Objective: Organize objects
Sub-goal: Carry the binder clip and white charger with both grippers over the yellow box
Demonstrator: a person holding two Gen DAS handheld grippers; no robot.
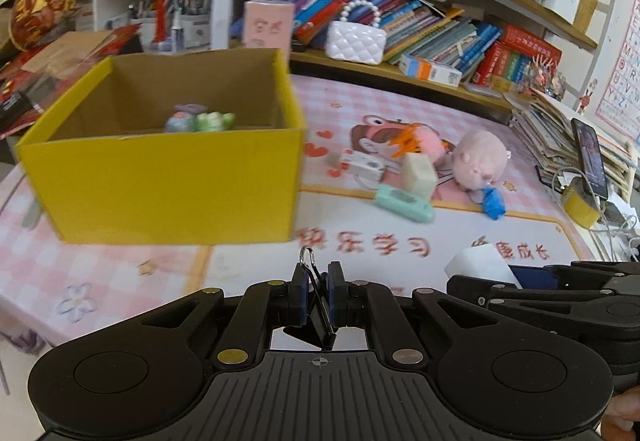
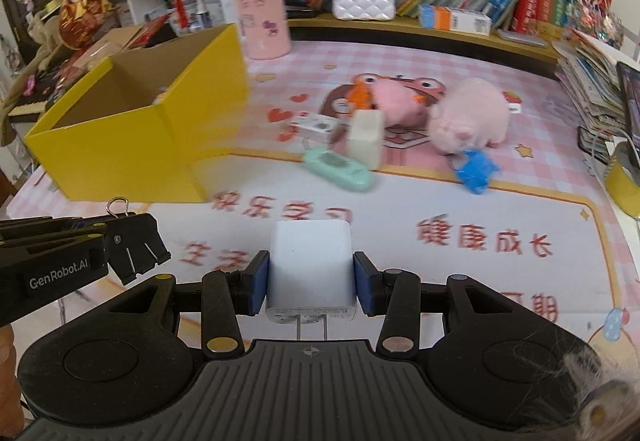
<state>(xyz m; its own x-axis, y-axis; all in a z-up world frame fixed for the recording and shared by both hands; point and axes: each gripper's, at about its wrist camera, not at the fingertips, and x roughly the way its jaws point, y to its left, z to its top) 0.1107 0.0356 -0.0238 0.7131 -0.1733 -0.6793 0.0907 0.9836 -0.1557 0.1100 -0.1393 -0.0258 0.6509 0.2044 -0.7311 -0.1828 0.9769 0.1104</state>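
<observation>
My left gripper (image 1: 317, 291) is shut on a black binder clip (image 1: 320, 315) and holds it above the pink desk mat (image 1: 120, 273), in front of an open yellow box (image 1: 172, 177). The box holds small toys (image 1: 200, 119). My right gripper (image 2: 310, 283) is shut on a white charger plug (image 2: 310, 265) above the mat, to the right of the left gripper (image 2: 116, 237). The box (image 2: 132, 149) stands at the left in the right wrist view. Loose on the mat lie a mint green gadget (image 2: 338, 167), a cream block (image 2: 366, 139), a pink plush (image 2: 468, 117) and a blue toy (image 2: 476, 171).
A bookshelf (image 1: 400, 69) with books and a white quilted purse (image 1: 356, 41) runs along the back. A pink canister (image 2: 262, 17) stands behind the box. A stack of papers (image 1: 560, 133), a phone (image 1: 590, 161) and a yellow tape roll (image 1: 580, 207) sit at the right edge.
</observation>
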